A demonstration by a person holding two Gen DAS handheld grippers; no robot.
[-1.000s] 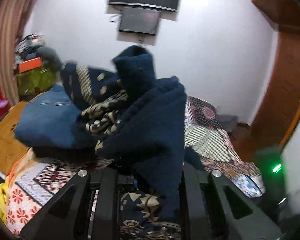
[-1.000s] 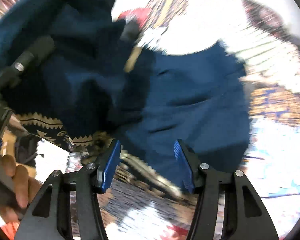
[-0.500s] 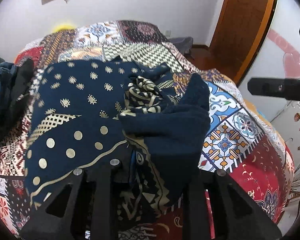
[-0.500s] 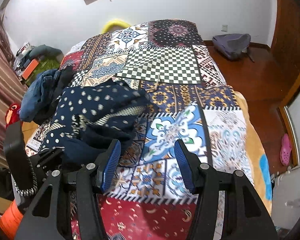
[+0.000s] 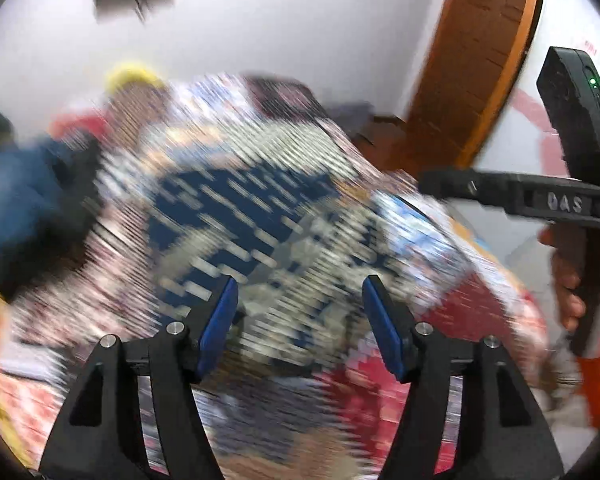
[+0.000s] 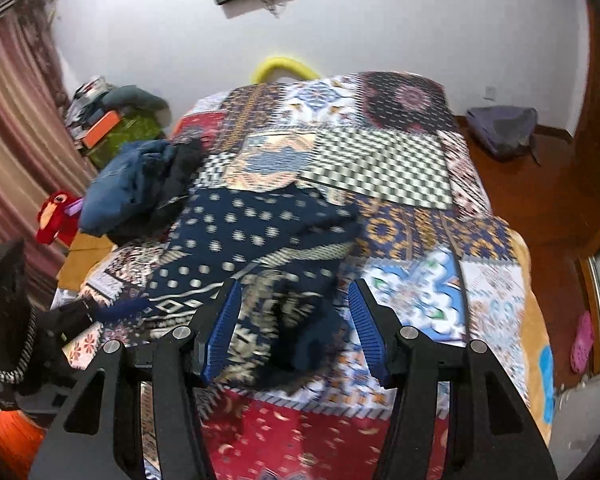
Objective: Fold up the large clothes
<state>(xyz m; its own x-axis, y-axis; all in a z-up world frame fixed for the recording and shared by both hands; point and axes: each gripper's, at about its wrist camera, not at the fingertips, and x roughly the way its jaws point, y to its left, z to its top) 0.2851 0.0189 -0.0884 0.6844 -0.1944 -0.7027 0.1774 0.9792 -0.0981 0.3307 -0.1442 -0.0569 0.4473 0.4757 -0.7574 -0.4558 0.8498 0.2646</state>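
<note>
You have open patchwork bedspread (image 6: pixel 412 280) right of the navy garment (image 6: pixel 252 236). Left of it, a heap of blue clothes (image 6: pixel 136 184) blocks you.

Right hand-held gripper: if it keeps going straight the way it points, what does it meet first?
Most likely the crumpled navy garment with cream dots and patterns, lying on the patchwork bedspread between its open fingers; depth is uncertain.
</note>
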